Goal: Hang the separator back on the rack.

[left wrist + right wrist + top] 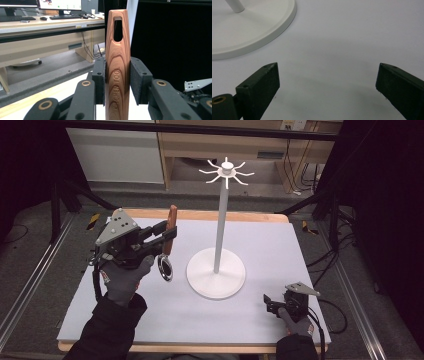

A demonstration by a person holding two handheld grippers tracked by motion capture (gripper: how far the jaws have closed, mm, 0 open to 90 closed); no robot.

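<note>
Left gripper [169,236]: raised above the counter, jaws level and clamped on a wooden handle, held by a gloved hand.
Left arm: dark sleeve, coming in from the bottom edge.
Right gripper [267,302]: low at the counter's near right, jaws spread wide, nothing between them.

I see even overhead light on the mat [280,250]; the surroundings fall dark. The stand [216,270] casts a soft shadow. Both gripper views are sharp, and the high view is slightly soft.
</note>
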